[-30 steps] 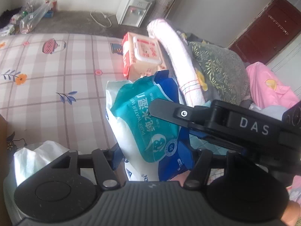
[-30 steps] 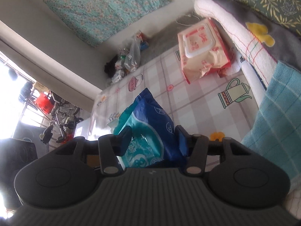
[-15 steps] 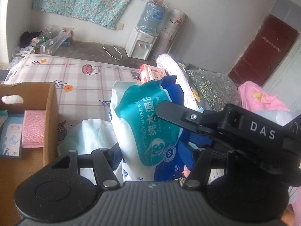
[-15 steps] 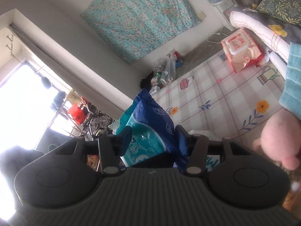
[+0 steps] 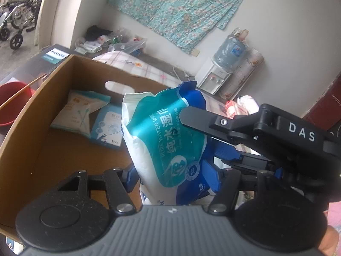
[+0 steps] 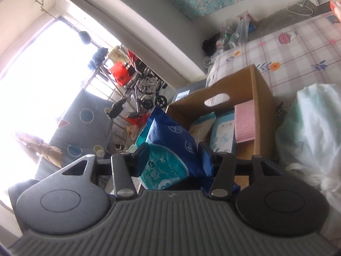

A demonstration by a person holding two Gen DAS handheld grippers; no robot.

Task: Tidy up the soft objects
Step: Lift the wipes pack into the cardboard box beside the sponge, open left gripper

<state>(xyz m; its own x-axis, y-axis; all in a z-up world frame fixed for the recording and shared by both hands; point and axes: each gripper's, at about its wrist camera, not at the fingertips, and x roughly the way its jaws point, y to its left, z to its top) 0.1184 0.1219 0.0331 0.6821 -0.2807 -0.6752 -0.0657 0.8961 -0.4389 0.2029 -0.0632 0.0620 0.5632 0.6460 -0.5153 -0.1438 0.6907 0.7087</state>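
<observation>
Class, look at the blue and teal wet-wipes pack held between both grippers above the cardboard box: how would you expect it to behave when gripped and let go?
The wet-wipes pack looks soft: its film wrinkles between the left gripper and right gripper, so it probably yields rather than stays stiff. The glossy wrapper may be slippery. Released over the cardboard box, it would likely flop flat, not roll.

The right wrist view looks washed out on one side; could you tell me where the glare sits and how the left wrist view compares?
Right wrist view: the bright window at the left is blown out to white, while the blue-and-teal wet-wipe pack and brown cardboard box stay readable. Left wrist view: evenly lit, pack lettering sharp, fisheye bending the edges.
</observation>
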